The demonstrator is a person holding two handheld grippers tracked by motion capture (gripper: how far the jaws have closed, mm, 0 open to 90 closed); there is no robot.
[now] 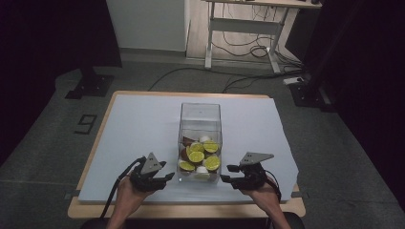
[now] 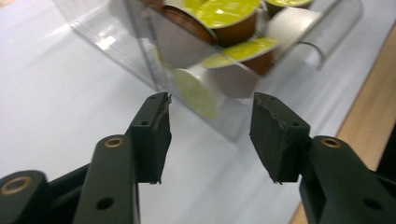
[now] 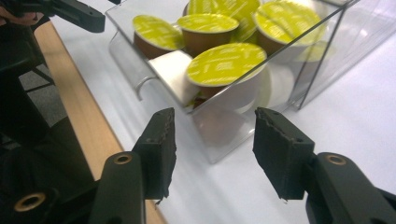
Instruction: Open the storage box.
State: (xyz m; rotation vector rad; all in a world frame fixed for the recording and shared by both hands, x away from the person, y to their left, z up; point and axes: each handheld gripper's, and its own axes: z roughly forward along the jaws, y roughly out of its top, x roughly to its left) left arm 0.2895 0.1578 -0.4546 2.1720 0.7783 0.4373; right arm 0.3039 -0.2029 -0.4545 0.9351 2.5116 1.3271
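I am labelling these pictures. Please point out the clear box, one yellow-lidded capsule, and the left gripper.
clear box (image 1: pixel 200 110): high view, bare far wall.
yellow-lidded capsule (image 3: pixel 226 64): right gripper view, middle of its lid.
left gripper (image 1: pixel 168 177): high view, between its fingertips.

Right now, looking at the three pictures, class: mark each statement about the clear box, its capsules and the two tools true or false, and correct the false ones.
1. The clear box stands on the white sheet. True.
2. The left tool grips a capsule. False: its jaws stand open, nothing between them.
3. The capsules have yellow-green lids. True.
4. The right tool is clamped on the box. False: its jaws are open, short of the box corner.
5. The box is filled to the brim. False: capsules lie at its near end.
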